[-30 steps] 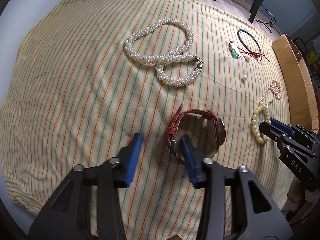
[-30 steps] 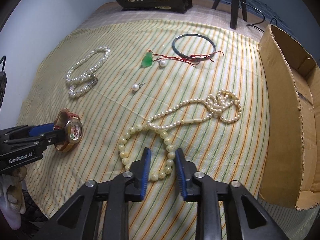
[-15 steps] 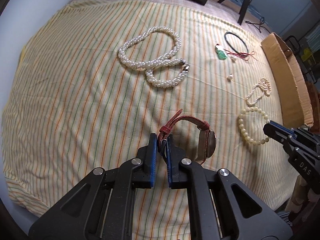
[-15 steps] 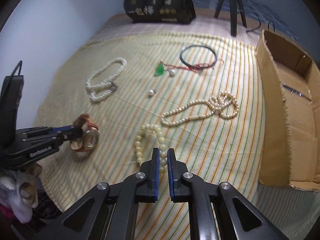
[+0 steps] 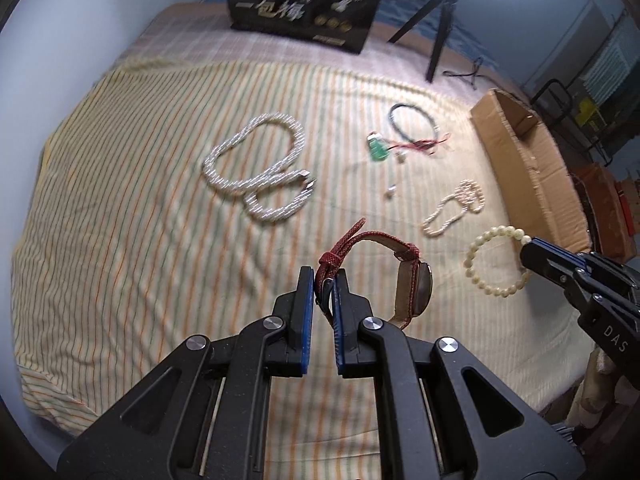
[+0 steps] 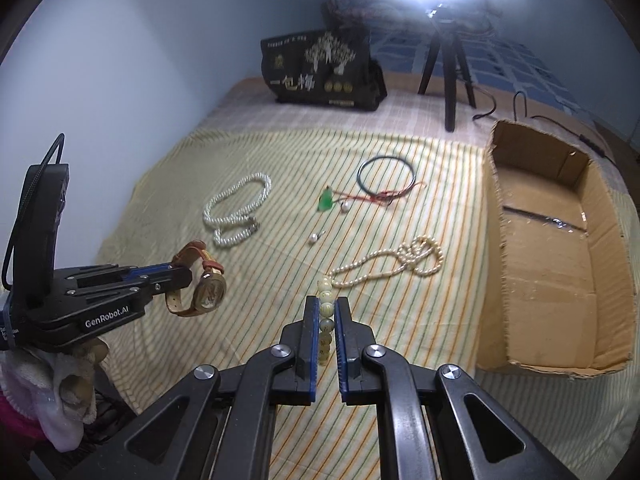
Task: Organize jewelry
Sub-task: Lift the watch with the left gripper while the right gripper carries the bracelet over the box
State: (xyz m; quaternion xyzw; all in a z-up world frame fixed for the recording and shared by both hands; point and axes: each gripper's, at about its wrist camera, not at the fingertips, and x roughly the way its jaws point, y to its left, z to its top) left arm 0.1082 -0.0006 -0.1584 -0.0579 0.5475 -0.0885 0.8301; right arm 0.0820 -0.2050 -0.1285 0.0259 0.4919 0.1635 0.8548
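Note:
My left gripper (image 5: 323,276) is shut on the red strap of a wristwatch (image 5: 416,286), which hangs lifted above the striped cloth (image 5: 120,220). From the right wrist view the same left gripper (image 6: 182,276) holds the watch (image 6: 210,290) at the left. My right gripper (image 6: 326,308) is shut on a cream bead bracelet (image 6: 325,308), seen edge-on between the pads. In the left wrist view that bracelet (image 5: 480,256) dangles from the right gripper (image 5: 528,250). An open cardboard box (image 6: 560,248) stands at the right.
Still on the cloth lie a white pearl rope (image 6: 236,212), a thin pearl necklace (image 6: 400,260), a dark bangle (image 6: 386,178), a green pendant on red cord (image 6: 326,202) and two loose pearl earrings (image 6: 314,238). A black bag (image 6: 320,68) and a tripod (image 6: 448,68) stand behind.
Both grippers shut, the left on the watch strap and the right on the bead bracelet, then rose and lifted both pieces off the cloth.

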